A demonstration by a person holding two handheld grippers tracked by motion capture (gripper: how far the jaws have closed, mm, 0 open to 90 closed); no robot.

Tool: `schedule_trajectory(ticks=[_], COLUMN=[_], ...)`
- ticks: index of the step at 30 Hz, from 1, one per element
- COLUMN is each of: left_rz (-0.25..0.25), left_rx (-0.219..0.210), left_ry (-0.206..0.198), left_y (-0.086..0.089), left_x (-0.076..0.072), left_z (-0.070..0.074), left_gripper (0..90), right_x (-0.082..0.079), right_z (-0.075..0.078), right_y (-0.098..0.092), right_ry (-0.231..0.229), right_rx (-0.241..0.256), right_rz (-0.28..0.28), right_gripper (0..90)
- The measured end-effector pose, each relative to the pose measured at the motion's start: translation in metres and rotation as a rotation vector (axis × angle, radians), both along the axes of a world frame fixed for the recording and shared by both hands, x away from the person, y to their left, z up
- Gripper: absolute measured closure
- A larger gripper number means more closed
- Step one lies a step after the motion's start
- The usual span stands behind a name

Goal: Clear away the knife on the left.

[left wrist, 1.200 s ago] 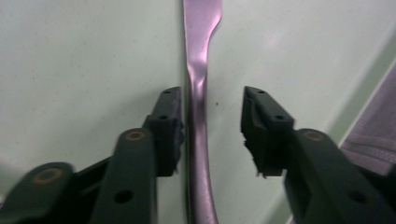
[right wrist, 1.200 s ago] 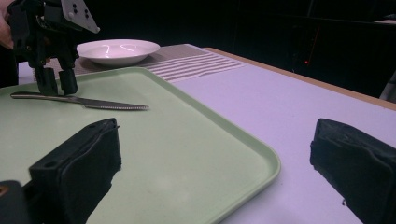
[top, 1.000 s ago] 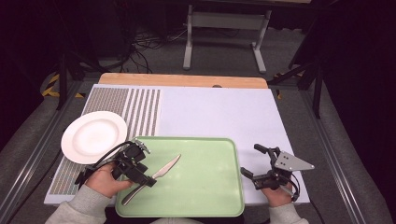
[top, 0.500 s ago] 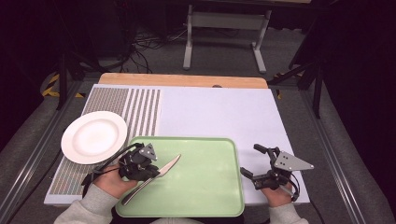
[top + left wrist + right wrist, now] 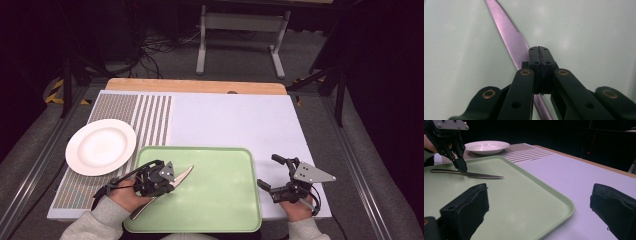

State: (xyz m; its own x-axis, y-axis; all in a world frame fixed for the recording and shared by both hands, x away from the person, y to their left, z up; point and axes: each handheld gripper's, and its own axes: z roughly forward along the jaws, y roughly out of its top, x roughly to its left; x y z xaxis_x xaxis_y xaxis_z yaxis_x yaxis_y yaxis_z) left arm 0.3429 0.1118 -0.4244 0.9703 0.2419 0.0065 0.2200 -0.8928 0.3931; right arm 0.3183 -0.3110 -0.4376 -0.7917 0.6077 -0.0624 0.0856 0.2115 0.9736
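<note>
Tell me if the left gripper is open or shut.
Shut on the knife. In its own view the left gripper has its jaws pressed together over the blade, which lies on the tray.

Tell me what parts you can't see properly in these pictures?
1. Knife: in the left gripper view its tip is cut off by the top edge, and the left gripper covers its middle.
2. Whether the shut jaws really pinch the knife: hidden beneath them.
3. Knife handle: small and partly under the hand in the high view.
4. Right gripper: its jaws are blurred, cut by the bottom edge.
</note>
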Motion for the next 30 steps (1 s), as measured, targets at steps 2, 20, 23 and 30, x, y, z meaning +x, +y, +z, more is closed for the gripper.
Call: schedule_trajectory(ticks=[2, 20, 23, 30], left_rz=[-0.011, -0.002, 0.012, 0.043], left_rx=[0.009, 0.046, 0.044, 0.037], left_ry=[0.013, 0.028, 0.035, 0.041], left_y=[-0.001, 0.0, 0.003, 0.01], left_x=[-0.001, 0.002, 0.004, 0.007], left_z=[-0.002, -0.006, -0.006, -0.007], left_gripper=[89.9, 89.9, 89.9, 89.9], right_x=[0.0, 0.0, 0.0, 0.0], right_z=[0.0, 0.0, 0.0, 0.0], right_y=[0.0, -0.001, -0.001, -0.001], right_ry=[0.0, 0.0, -0.001, -0.001], right_rx=[0.0, -0.002, -0.003, 0.0], right_rz=[0.002, 0.0, 0.002, 0.001], right_gripper=[2.6, 2.7, 2.7, 2.7])
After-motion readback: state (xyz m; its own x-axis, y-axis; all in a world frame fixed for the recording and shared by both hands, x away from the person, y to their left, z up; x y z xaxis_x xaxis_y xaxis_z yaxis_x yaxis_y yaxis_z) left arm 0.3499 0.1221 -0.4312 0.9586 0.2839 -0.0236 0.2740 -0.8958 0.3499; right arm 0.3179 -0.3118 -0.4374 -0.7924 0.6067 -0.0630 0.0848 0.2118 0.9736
